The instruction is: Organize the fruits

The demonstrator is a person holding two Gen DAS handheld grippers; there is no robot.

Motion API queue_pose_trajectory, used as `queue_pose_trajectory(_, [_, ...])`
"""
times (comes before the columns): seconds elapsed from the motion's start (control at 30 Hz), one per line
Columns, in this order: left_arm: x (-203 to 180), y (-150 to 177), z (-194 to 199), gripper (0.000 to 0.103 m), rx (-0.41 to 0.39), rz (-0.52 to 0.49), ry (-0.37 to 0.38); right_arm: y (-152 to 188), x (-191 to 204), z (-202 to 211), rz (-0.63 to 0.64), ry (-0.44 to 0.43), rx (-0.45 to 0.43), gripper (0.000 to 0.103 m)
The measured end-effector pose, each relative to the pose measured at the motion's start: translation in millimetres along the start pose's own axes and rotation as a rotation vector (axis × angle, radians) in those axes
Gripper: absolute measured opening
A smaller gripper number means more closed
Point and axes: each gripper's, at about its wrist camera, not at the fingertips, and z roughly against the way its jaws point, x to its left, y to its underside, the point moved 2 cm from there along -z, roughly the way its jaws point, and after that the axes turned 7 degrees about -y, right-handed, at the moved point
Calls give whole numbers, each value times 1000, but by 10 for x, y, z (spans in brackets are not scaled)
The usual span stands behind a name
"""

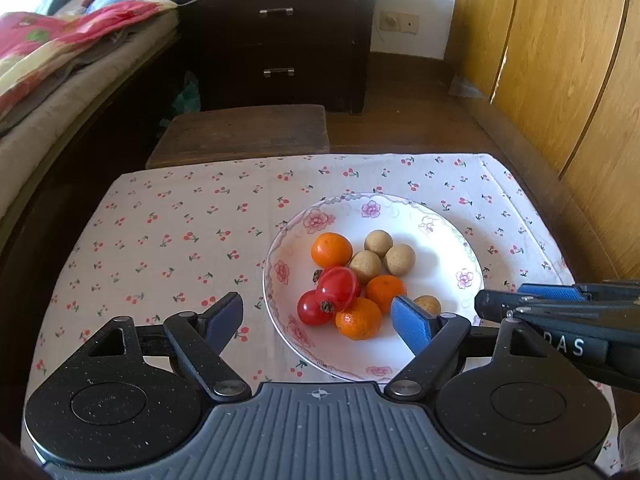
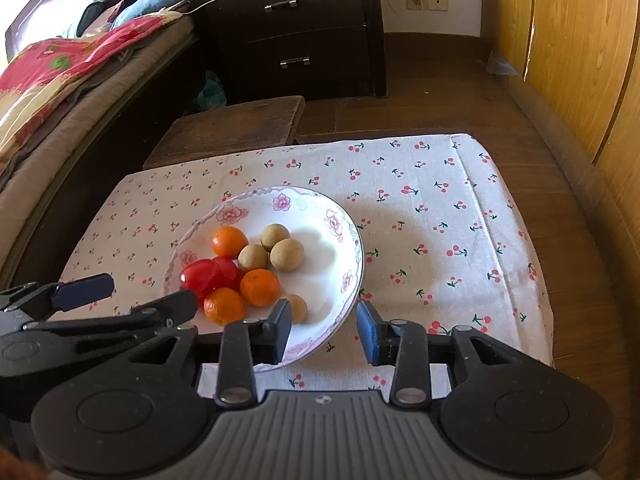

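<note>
Left wrist view: left gripper [image 1: 318,316] has its fingers spread wide, nothing gripped, straddling the near left rim of the plate [image 1: 440,224]. Right gripper [image 2: 324,328] has its fingers parted too, empty, one over the plate's near edge, one over the cloth [image 2: 440,208]. Plate sits on the cloth-covered table and holds all the fruit: three oranges [image 1: 331,249], two red tomatoes [image 1: 338,287] touching each other, three tan round fruits [image 1: 378,242] bunched at the back, a fourth [image 2: 297,307] alone near the front edge. Nightstand [image 1: 280,36] stands behind, bed [image 1: 60,92] to its left.
</note>
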Motion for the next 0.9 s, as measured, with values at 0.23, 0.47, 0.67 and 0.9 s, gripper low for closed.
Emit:
queue_pose_trajectory(0.23, [11, 111, 81, 87, -20, -17, -49, 112, 39, 82, 8, 13, 1, 41])
queue_pose_trajectory(0.47, [51, 244, 208, 94, -34, -8, -76, 249, 72, 202, -2, 11, -4, 41])
queue_pose_trajectory(0.67, [52, 383, 356, 95, -60, -28, -103, 390, 141, 364, 7, 4, -21, 41])
queue_pose_trajectory(0.9, [69, 534, 505, 103, -73, -41, -127, 558, 196, 541, 4, -5, -37, 42])
